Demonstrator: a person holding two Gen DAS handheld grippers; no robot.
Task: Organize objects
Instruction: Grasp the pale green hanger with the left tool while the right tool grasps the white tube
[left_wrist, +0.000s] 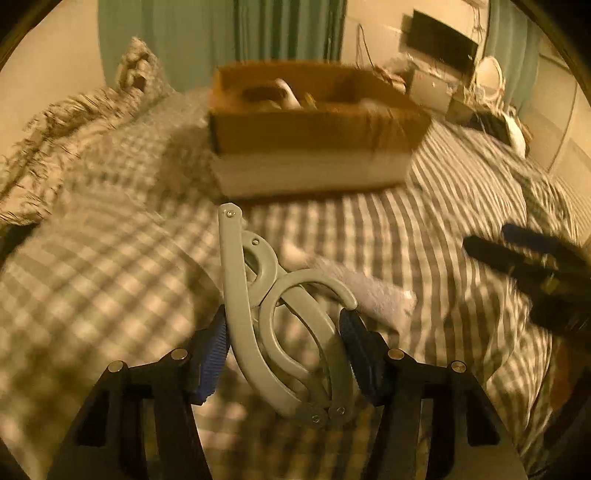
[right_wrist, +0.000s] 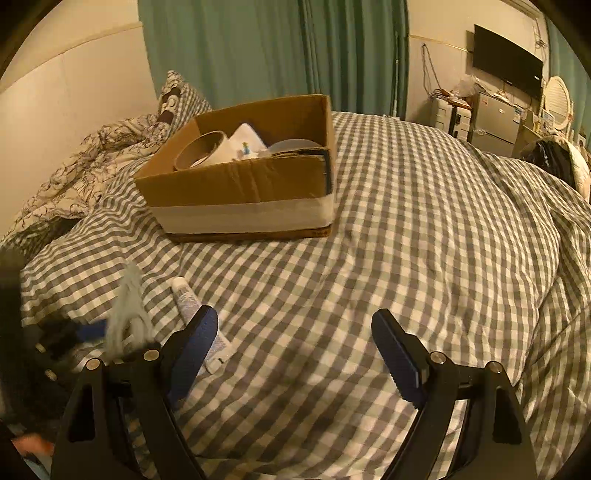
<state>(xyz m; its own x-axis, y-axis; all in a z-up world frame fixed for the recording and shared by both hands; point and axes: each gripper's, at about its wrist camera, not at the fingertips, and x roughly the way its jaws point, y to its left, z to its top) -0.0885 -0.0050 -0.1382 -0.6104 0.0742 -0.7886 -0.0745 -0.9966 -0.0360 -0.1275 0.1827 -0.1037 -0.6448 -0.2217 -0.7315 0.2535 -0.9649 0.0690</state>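
Observation:
My left gripper (left_wrist: 286, 338) is shut on a grey folding hanger (left_wrist: 280, 314) and holds it above the checked bedspread (left_wrist: 110, 277). The same hanger shows blurred at the left in the right wrist view (right_wrist: 127, 317). A cardboard box (left_wrist: 314, 125) stands ahead on the bed with a tape roll (right_wrist: 201, 147) and white items inside; it also shows in the right wrist view (right_wrist: 243, 184). My right gripper (right_wrist: 295, 332) is open and empty above the bed. A white tube (right_wrist: 192, 306) lies on the bed by its left finger. The right gripper appears at the right of the left wrist view (left_wrist: 524, 258).
A patterned blanket (right_wrist: 85, 173) and a pillow (right_wrist: 177, 99) lie at the bed's far left. Green curtains (right_wrist: 277, 51) hang behind. A wall TV (right_wrist: 508, 61), a small fridge (right_wrist: 495, 122) and a cluttered desk stand at the far right.

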